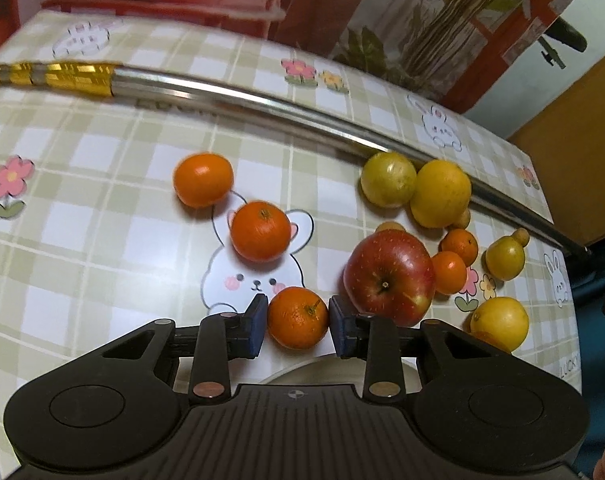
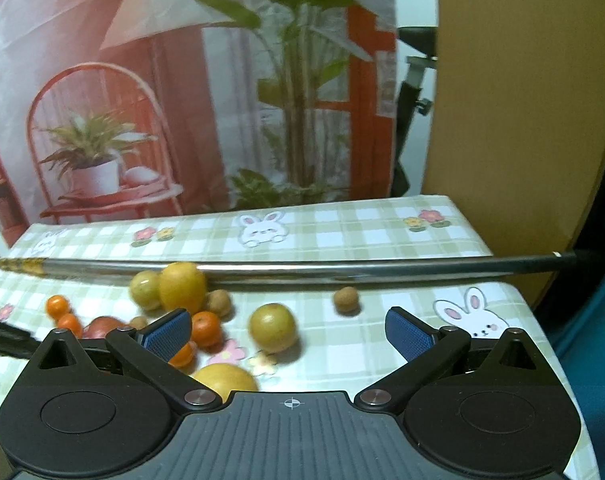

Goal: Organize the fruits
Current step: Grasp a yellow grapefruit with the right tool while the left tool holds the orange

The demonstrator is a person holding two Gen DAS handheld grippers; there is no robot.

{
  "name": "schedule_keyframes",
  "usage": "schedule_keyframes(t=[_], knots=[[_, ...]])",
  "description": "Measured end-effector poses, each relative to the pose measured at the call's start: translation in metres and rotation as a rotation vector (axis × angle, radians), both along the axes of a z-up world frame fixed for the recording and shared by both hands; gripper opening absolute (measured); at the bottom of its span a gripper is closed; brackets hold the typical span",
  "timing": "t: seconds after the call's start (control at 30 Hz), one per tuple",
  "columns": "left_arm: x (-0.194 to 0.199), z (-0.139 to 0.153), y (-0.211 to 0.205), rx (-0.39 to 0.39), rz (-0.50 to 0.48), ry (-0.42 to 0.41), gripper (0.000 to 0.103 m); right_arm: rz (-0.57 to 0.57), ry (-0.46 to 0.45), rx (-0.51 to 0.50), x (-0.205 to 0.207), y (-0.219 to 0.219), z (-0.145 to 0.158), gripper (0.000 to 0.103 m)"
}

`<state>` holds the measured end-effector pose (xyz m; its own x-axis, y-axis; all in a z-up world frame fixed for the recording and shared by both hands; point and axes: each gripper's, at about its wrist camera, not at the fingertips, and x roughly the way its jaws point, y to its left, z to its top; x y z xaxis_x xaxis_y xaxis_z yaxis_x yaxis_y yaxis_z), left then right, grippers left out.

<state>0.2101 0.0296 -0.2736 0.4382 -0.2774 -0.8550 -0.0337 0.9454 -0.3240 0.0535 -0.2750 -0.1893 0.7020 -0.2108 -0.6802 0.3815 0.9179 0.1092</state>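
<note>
Mandarin (image 1: 298, 317) sits between my left gripper (image 1: 298, 322) pads, touching or nearly so, beside the red apple (image 1: 389, 277) on the checked tablecloth (image 1: 102, 216). My right gripper (image 2: 288, 334) gapes wide, empty; its body hides part of a yellow fruit (image 2: 226, 378) below

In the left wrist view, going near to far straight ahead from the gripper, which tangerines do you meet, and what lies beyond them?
Left gripper → tangerine between the pads → tangerine on the rabbit print → far tangerine → metal rod lying across the tablecloth.
</note>
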Motion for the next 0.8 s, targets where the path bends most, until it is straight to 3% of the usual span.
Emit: schedule_keyframes(t=[0.1,0.3,0.4,0.67,0.8], knots=[[-0.007,0.011,0.003,0.018,-0.002,-0.043,0.034,0.015,-0.011,0.02,-0.003,-0.007,-0.013,0.101],[-0.024,0.027,0.0,0.05,-0.043,-0.112,0.035,0.023,0.024,0.183,0.003,-0.014,-0.049,0.092],[-0.027,0.025,-0.001,0.056,-0.067,-0.102,0.035,0.017,0.053,0.229,0.009,-0.011,-0.061,0.089],[-0.02,0.009,0.014,0.001,-0.011,-0.031,0.035,0.014,0.073,0.255,0.012,-0.006,-0.067,0.088],[-0.023,0.013,0.017,-0.011,0.004,-0.039,0.035,0.01,0.079,0.27,0.01,-0.008,-0.07,0.088]])
